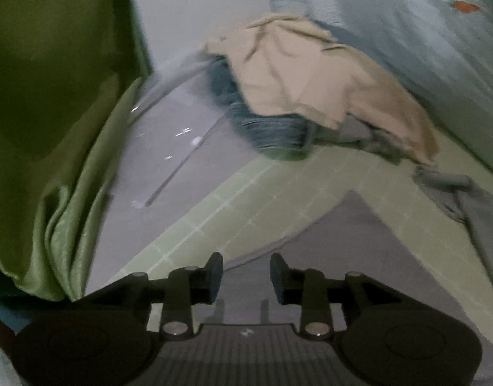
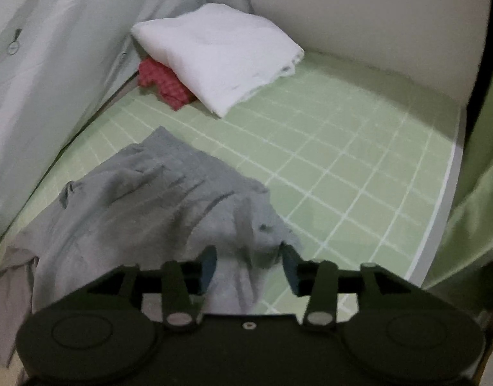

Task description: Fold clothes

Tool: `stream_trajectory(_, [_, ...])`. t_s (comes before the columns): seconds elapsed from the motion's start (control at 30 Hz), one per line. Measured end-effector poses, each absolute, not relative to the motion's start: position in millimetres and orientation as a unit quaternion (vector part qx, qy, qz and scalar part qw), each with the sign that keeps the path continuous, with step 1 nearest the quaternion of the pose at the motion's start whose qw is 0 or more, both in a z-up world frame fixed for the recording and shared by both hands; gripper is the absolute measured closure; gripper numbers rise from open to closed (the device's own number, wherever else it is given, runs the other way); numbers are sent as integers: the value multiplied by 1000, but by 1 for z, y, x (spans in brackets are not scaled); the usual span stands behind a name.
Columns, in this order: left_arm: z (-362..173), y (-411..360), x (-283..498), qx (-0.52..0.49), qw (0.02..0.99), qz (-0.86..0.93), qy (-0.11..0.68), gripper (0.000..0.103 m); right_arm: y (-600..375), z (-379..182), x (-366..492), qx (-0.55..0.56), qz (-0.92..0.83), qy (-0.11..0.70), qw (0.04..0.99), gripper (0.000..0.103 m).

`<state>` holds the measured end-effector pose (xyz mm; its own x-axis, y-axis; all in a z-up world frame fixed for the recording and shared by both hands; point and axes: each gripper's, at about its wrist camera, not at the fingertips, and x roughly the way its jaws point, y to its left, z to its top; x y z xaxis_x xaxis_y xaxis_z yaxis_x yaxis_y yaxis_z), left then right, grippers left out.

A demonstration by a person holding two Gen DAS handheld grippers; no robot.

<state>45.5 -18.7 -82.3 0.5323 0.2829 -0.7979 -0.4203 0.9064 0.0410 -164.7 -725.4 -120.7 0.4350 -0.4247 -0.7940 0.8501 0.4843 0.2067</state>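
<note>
A grey garment [image 2: 156,199] lies crumpled on the green grid mat [image 2: 359,173]. My right gripper [image 2: 249,265] is open, its jaws astride a raised fold of the garment's near edge. In the left wrist view my left gripper [image 1: 246,276] is open and empty, just above a flat grey part of the garment [image 1: 359,241]. A beige garment [image 1: 311,74] lies over a blue striped one [image 1: 265,128] further off.
A folded white cloth [image 2: 220,61] rests on a red garment [image 2: 162,80] at the mat's far corner. A green curtain [image 1: 53,128] hangs at the left. Pale blue fabric [image 2: 53,64] drapes along the mat's side. The mat's white edge [image 2: 439,212] runs at the right.
</note>
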Motion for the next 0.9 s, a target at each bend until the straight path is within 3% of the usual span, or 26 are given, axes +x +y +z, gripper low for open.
stream_trajectory(0.17, [-82,-50,50,-77,877,177,440,37,-732,-107,-161,296,-396,337,801,41])
stream_trajectory(0.27, [-83,-70,53,-78,878,164,443,35,-733,-102,-152,269,-393,338,812,33])
stream_trajectory(0.33, [-84,-83,55,-79,879,156,444,35,-726,-102,-144,250,-391,340,818,17])
stream_trajectory(0.4, [-88,-91,60,-72,877,148,451,35,-717,-104,-135,234,-386,346,822,13])
stream_trajectory(0.5, [-98,-95,71,-52,872,139,467,27,-692,-107,-118,200,-374,364,829,10])
stream_trajectory(0.9, [-141,-63,154,19,859,48,509,27,-588,-98,-90,166,-367,390,828,10])
